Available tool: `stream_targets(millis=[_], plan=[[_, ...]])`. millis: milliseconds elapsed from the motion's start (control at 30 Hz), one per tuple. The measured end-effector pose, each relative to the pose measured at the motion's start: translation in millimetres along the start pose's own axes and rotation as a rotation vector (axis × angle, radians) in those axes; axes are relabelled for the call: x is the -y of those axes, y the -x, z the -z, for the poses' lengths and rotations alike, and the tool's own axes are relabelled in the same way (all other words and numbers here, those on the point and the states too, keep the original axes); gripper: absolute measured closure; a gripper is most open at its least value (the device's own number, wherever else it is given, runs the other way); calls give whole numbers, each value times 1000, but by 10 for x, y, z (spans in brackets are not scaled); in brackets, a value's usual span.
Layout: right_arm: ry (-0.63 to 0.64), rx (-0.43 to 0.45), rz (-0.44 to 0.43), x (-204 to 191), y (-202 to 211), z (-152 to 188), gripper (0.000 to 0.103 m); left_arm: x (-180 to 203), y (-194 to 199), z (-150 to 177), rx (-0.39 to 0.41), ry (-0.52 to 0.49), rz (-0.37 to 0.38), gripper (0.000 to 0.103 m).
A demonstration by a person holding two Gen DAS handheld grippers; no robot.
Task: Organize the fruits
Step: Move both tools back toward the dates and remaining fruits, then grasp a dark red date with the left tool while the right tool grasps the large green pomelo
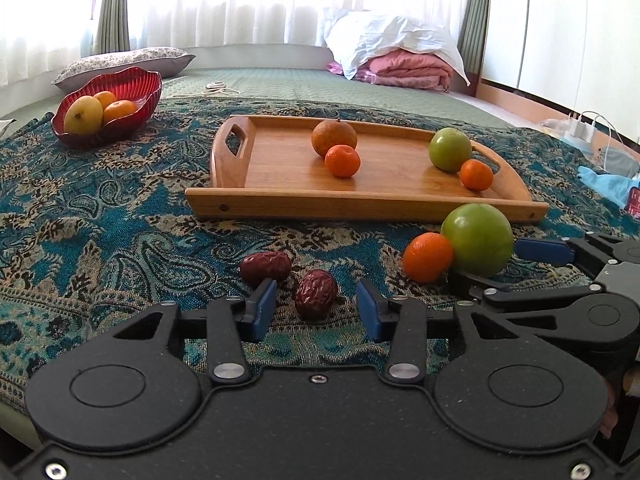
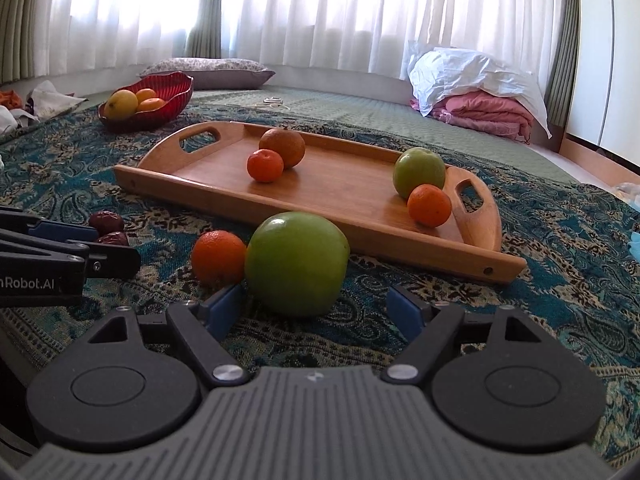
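My left gripper (image 1: 316, 308) is open, its blue pads on either side of a red date (image 1: 316, 294) on the cloth; a second date (image 1: 265, 267) lies just beyond. My right gripper (image 2: 316, 308) is open around a green apple (image 2: 297, 263), with a small orange (image 2: 218, 256) touching the apple's left side. The wooden tray (image 1: 360, 204) holds a large orange (image 1: 334, 137), a small orange (image 1: 342, 161), a green apple (image 1: 450, 149) and another small orange (image 1: 476, 175). The red bowl (image 1: 132, 120) holds a yellow fruit and oranges.
A patterned blue cloth (image 1: 100, 220) covers the bed. A pillow (image 1: 124, 62) and folded pink bedding (image 1: 404, 68) lie at the back. Chargers and cables (image 1: 580, 128) and a blue cloth (image 1: 608, 184) are at the right edge.
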State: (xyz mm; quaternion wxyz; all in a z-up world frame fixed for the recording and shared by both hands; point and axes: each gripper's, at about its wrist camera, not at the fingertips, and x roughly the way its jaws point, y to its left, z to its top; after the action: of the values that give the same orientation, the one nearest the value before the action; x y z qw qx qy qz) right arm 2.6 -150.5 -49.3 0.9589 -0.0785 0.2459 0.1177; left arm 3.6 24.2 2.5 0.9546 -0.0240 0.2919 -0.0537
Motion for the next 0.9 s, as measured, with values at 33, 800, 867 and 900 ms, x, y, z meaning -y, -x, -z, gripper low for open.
stream_targets(millis=[33, 800, 867, 900], plan=[[1, -1, -1, -5, -6, -3, 16, 0, -4, 0, 0, 0, 0, 61], [-32, -9, -22, -44, -138, -82, 26, 76, -73, 27, 6, -18, 8, 68], [-35, -6, -19, -50, -144, -83, 28, 97, -78, 29, 7, -18, 5, 72], [-36, -5, -16, -53, -146, -82, 30, 106, -80, 30, 8, -19, 3, 75]])
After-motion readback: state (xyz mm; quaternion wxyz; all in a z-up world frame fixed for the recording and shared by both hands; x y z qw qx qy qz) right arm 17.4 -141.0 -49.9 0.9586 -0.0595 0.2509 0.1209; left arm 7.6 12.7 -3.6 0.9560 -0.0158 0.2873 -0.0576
